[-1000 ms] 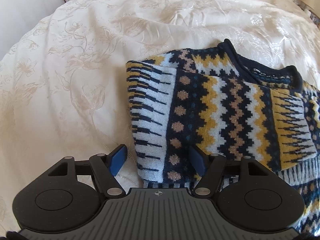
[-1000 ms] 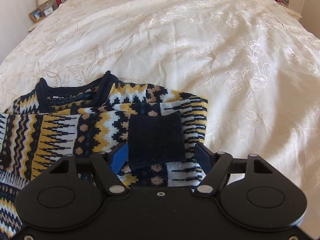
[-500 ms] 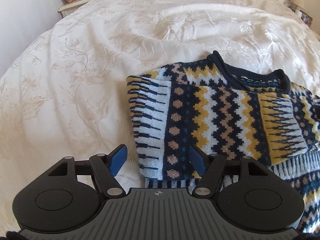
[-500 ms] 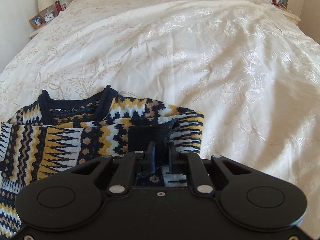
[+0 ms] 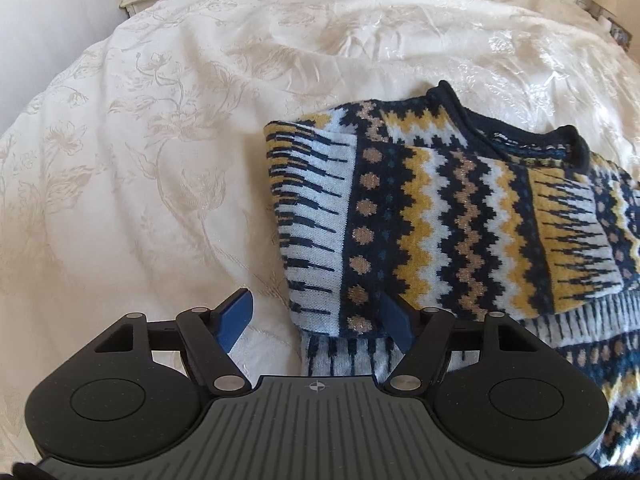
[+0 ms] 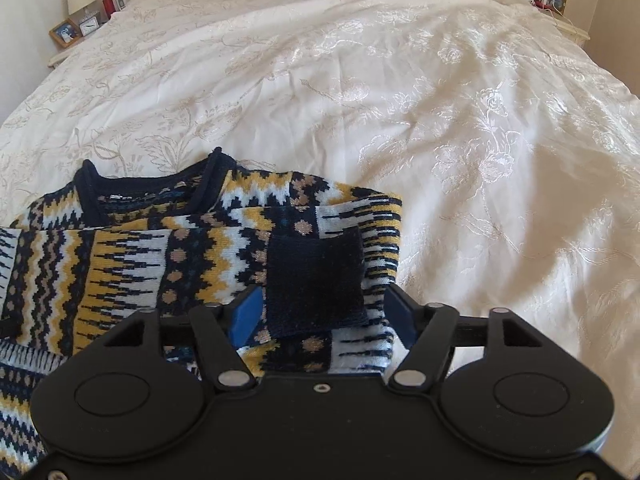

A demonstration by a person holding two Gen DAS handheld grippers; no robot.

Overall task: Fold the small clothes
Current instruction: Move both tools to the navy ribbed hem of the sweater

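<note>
Bedroom, bed with cream floral-embroidered bedspread point(image 6: 440, 100). Navy, mustard and white patterned knit sweater point(image 5: 460, 208) lies on its near part, both sleeves folded in across the body, navy cuff point(image 6: 316, 280) on top. Left gripper point(image 5: 316, 316) gapes around the folded left edge; right gripper point(image 6: 324, 312) gapes around the cuff, neither pinching. Sleeve step looks done; next probably grip the hem end and fold up toward the collar.
</note>
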